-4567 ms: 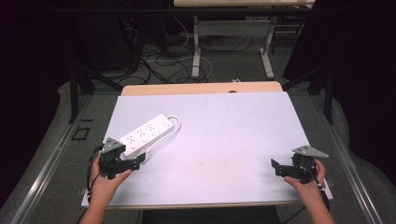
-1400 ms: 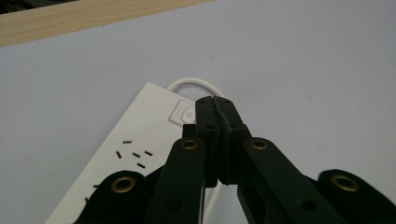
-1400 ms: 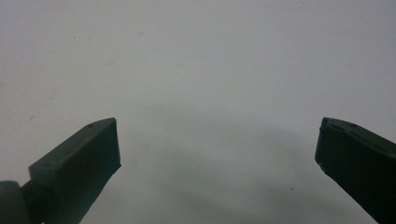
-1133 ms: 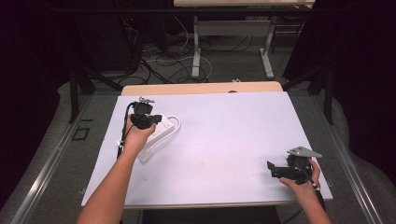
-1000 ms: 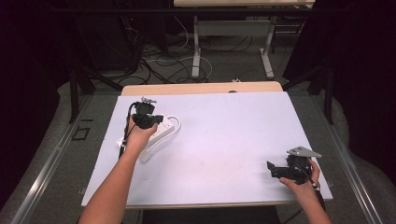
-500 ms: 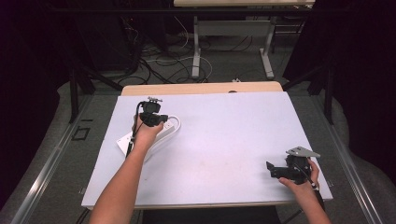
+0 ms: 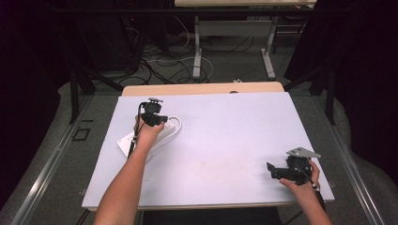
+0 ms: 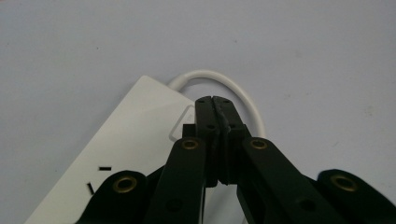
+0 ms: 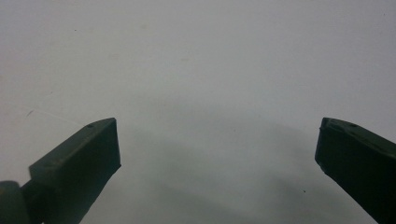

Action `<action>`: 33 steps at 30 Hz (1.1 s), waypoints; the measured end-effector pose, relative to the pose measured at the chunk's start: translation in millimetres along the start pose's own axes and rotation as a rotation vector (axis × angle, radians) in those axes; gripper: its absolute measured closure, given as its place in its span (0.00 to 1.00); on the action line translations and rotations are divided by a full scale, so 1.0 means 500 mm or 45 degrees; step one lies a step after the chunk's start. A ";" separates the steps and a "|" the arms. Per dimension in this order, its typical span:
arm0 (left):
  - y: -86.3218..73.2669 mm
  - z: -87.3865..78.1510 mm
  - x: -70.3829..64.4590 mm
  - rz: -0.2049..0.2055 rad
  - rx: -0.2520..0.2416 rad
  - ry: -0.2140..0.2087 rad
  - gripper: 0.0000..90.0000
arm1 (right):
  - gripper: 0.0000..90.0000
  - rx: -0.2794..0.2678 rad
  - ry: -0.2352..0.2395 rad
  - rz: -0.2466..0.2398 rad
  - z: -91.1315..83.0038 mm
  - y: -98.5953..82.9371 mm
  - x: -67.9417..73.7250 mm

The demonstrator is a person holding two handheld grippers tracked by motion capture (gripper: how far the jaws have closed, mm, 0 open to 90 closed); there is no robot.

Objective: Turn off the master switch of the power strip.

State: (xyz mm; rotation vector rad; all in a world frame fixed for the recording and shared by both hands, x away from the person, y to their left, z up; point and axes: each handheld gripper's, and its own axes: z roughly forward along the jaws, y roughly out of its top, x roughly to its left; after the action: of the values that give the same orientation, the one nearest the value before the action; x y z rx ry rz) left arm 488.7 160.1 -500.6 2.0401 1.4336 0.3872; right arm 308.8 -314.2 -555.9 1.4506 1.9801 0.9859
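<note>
Over on the left side of the tabletop (image 7: 225,140), the white power strip (image 7: 141,136) is lying at an angle, and the left tool (image 7: 157,118) is sitting right over its far end, where the white cord (image 8: 233,88) loops out. In the left gripper view, that tool's jaws are pressed together with nothing between them, tips resting on or just above the square rocker switch (image 8: 186,122) at the strip's end, so it's looking like the person is going for a switch press rather than a grab. Judging from that, the trick is keeping the jaws together as one blunt poker, pushing straight down on the switch's raised side, and not letting the tips slide off toward the cord. The strip is light, so a sideways shove would probably just skate it across the surface. Way off on the right, the right tool (image 7: 281,169) is hovering low near the front edge, jaws spread wide apart, holding nothing.
</note>
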 end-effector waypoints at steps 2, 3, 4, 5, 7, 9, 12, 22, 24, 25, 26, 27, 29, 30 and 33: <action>0.000 0.002 0.002 0.001 -0.003 0.005 1.00 | 0.00 0.003 0.001 0.001 0.001 0.000 0.000; 0.000 0.004 0.003 -0.011 -0.002 0.004 1.00 | 0.00 0.003 0.001 0.001 0.001 0.000 0.000; 0.000 0.005 0.006 -0.015 0.005 0.006 1.00 | 0.00 0.008 0.000 0.008 0.002 -0.001 0.001; 0.000 0.006 0.007 -0.014 0.007 0.017 1.00 | 0.00 0.008 0.000 0.008 0.002 -0.001 0.001; -0.001 0.011 0.012 -0.009 0.017 0.017 1.00 | 0.00 0.011 0.003 0.008 0.004 -0.002 0.000; -0.004 0.018 0.011 -0.027 0.029 0.023 1.00 | 0.00 0.008 0.005 0.008 0.004 -0.002 0.000; -0.004 0.021 0.012 -0.006 0.041 0.027 1.00 | 0.00 0.007 0.008 0.011 0.003 -0.001 0.001; -0.009 0.041 0.015 -0.015 0.071 0.031 1.00 | 0.00 0.012 0.008 0.009 0.003 -0.002 0.001; -0.008 0.041 0.015 -0.022 0.068 0.028 1.00 | 0.00 0.013 0.009 0.010 0.004 -0.002 0.001; -0.009 0.042 0.015 -0.020 0.068 0.026 1.00 | 0.00 0.012 0.013 -0.002 0.004 -0.002 0.000; -0.009 0.041 0.015 -0.017 0.067 0.025 1.00 | 0.00 0.016 0.011 -0.001 0.005 -0.002 0.001; -0.009 0.041 0.015 -0.016 0.071 0.025 1.00 | 0.00 0.019 0.013 -0.001 0.005 -0.002 0.002; -0.009 0.041 0.015 -0.016 0.071 0.026 1.00 | 0.00 0.017 0.013 -0.004 0.005 -0.002 0.002; -0.008 0.041 0.014 -0.011 0.068 0.026 1.00 | 0.00 0.018 0.012 -0.004 0.005 -0.002 0.002; -0.008 0.042 0.015 -0.014 0.067 0.024 1.00 | 0.00 0.017 0.011 -0.001 0.005 -0.002 0.001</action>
State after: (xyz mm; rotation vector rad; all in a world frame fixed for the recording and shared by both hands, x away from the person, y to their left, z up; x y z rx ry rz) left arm 500.1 161.3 -520.1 2.0742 1.4805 0.3683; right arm 309.8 -313.3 -558.2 1.4547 1.9969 0.9825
